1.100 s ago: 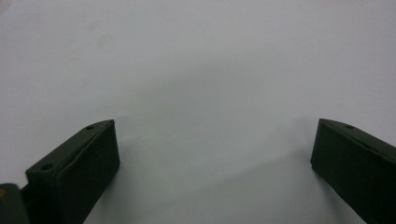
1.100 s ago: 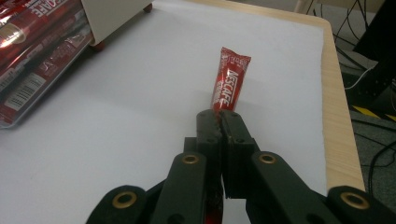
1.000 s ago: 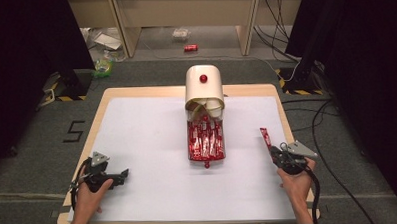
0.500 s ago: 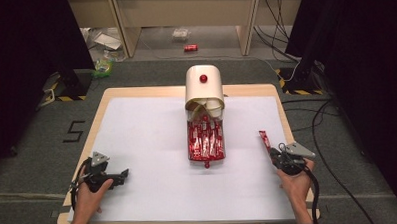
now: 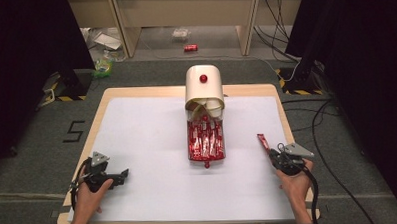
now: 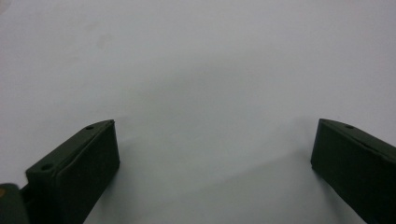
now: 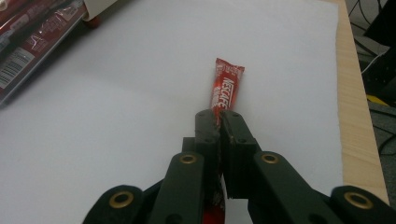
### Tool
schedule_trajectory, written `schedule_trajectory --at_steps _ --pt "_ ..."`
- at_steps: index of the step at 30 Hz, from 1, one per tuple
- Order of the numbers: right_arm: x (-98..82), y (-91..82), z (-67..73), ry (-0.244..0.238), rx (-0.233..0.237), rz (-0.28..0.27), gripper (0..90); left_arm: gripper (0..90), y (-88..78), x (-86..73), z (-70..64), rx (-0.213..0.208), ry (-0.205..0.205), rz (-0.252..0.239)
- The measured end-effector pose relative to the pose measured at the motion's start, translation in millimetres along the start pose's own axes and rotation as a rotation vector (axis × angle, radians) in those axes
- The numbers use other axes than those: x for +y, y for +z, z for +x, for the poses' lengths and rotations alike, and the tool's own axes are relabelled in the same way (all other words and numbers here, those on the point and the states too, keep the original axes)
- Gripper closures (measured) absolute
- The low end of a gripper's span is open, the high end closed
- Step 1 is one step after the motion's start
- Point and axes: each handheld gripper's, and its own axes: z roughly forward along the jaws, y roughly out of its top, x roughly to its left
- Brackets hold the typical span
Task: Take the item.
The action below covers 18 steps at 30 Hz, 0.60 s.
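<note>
Right gripper view: our right gripper [image 7: 217, 116] clamps a red sachet [image 7: 226, 88] near the table's [image 5: 136, 94] right edge. Our left gripper [image 5: 119, 176] rests near the front-left corner, jaws wide apart around nothing.

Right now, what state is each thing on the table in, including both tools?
Left tool: open, nothing between its jaws, low over the white sheet.
Right tool: shut on the red Nescafe stick.
Cream dispenser box: upright, lid raised.
Red tray: pulled out, full of red sticks.
</note>
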Motion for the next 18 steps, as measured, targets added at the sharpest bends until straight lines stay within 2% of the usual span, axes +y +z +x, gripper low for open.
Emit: schedule_trajectory --at_steps 4,10,11,14,16,18 --pt "-0.6 0.6 -0.6 0.008 -0.002 0.0 83.3 0.3 0.0 0.0 0.0 0.0 0.0 0.0" --pt "2.6 -0.5 2.7 0.006 0.013 -0.014 73.9 0.2 0.0 0.0 0.0 0.0 0.0 0.0" --pt "4.4 -0.8 5.4 -0.003 0.024 -0.029 70.1 0.2 0.0 0.0 0.0 0.0 0.0 0.0" --pt "7.5 -1.5 10.5 0.013 0.035 -0.045 64.2 0.3 -0.1 0.0 -0.1 0.001 0.001 0.0" --pt "8.5 -1.6 11.3 0.007 0.035 -0.048 62.3 0.3 0.0 0.0 0.0 -0.001 -0.001 0.0" --pt "10.3 -1.2 14.6 0.013 0.034 -0.057 55.7 0.3 0.0 0.0 0.0 0.0 0.0 0.0"
